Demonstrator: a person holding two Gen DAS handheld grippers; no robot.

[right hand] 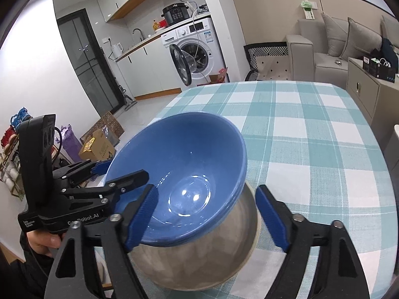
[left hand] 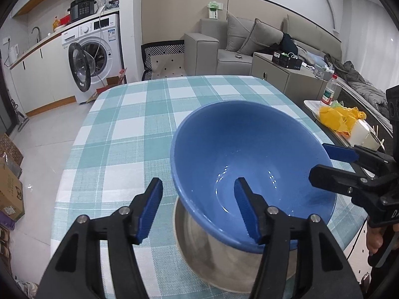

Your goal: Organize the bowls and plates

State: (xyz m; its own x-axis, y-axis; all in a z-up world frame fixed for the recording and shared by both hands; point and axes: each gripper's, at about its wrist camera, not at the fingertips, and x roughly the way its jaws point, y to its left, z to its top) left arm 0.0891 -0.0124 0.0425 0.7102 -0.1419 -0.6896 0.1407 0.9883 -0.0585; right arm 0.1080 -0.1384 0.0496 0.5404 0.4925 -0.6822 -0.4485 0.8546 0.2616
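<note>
Bowl [left hand: 249, 154] sits tilted in the steel bowl [right hand: 199, 249]; my left claw [left hand: 197, 209] and right claw [right hand: 207, 214] are released around its rim. Next, level it.

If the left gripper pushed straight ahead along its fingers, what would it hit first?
Most likely the blue bowl: the left gripper is open, straddling its near rim, so that rim comes first. Depth is uncertain.

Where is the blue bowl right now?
The blue bowl sits tilted in a steel bowl on the checked tablecloth, between both open grippers.
</note>
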